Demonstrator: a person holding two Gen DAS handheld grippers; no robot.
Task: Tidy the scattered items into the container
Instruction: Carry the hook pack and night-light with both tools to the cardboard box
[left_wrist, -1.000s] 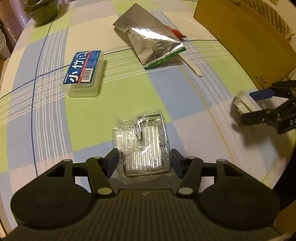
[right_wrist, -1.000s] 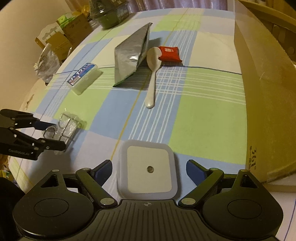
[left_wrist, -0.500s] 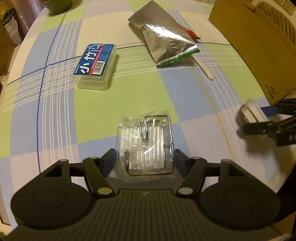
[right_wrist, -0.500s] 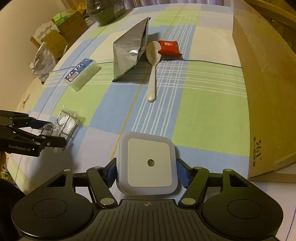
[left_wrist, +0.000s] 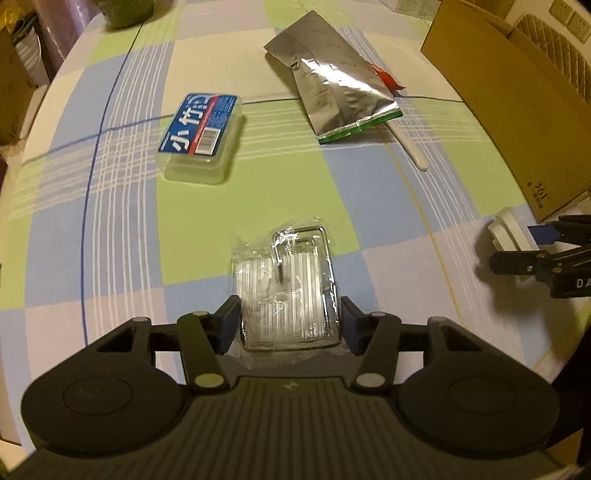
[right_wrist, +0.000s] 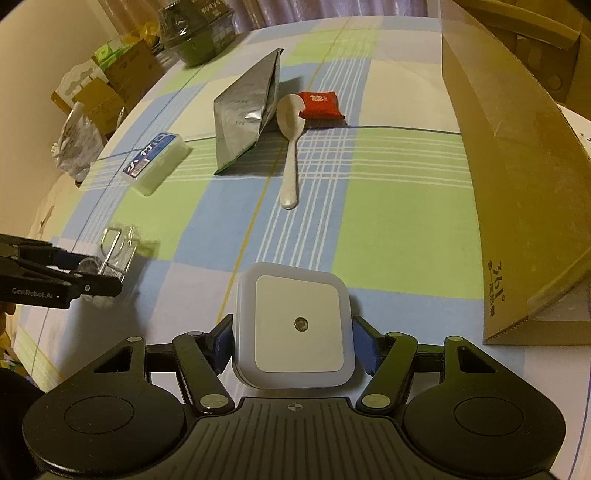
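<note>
The left gripper (left_wrist: 290, 325) has just been closing and its fingers now press both sides of the clear packet (left_wrist: 286, 291), while the right gripper (right_wrist: 293, 345) has closed its fingers on the white night light (right_wrist: 295, 325); both items sit low over the tabletop (right_wrist: 388, 236), neither yet in the cardboard box (right_wrist: 509, 177) to the right. Left to tidy are the toothpick box (left_wrist: 201, 134), foil pouch (left_wrist: 332, 96), spoon (right_wrist: 291, 147) and red sachet (right_wrist: 319, 105). The checked cloth covers a round tabletop, with cartons (right_wrist: 107, 85) stacked beyond its far edge.
</note>
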